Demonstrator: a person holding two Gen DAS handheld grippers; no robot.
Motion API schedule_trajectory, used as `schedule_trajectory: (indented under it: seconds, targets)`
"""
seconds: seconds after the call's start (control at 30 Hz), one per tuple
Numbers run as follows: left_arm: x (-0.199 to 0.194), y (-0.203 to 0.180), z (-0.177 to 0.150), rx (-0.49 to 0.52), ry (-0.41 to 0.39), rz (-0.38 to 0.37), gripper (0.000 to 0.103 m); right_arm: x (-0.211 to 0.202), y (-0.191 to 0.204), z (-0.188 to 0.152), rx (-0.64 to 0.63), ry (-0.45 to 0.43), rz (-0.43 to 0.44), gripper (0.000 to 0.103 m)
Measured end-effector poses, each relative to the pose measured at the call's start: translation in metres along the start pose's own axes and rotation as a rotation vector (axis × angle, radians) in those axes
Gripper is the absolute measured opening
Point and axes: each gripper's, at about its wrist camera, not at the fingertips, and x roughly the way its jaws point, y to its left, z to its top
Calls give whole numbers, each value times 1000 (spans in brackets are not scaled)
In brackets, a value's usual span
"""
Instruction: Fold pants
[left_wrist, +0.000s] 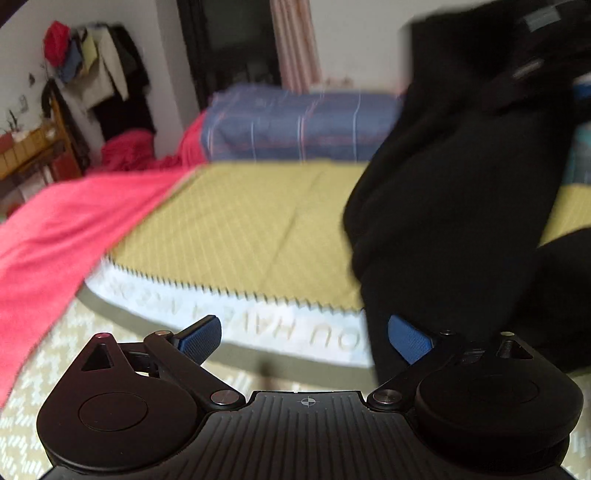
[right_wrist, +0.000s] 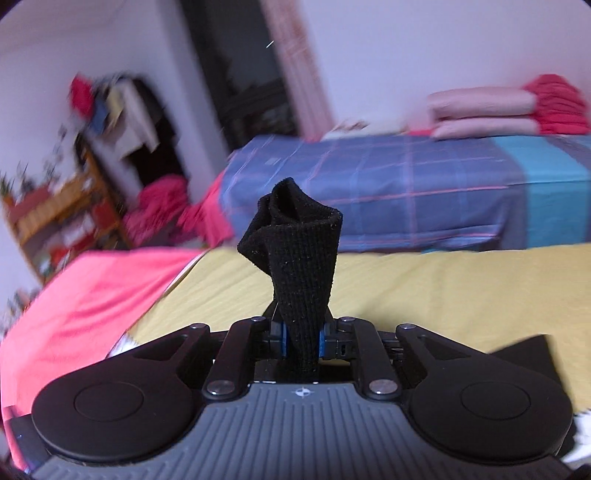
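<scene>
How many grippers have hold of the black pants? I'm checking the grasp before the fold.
1. The right gripper has its jaws shut on a bunched strip of the black pants. The left gripper is open and empty, with the cloth hanging beside it.

Black pants (left_wrist: 454, 192) hang over a bed's right side.
Left gripper (left_wrist: 304, 338) gapes empty above the near edge of the yellow-green cloth (left_wrist: 240, 229).

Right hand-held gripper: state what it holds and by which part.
The right hand-held gripper is shut on the black pants, pinching a bunched ribbed cuff or hem; the fabric's edge sticks out past the fingertips.
</scene>
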Motion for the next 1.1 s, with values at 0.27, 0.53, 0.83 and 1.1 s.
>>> schedule_trajectory:
  seconds: [0.27,0.53,0.83,1.1]
  targets:
    - [18,14,-14,-32,93,-176,103,-25,-154,-84,318,63,-211,24]
    - [-11,55,-29,-67,116,-448,103,-61,-178,-76,354,-72,-304,89]
    - [0,36,21,-111,58,-458,103,-51,-138,-54,128,-127,-157,79]
    - [48,-7,11,-160,161,-525,103,57,-153,-47,219,207,133,14]
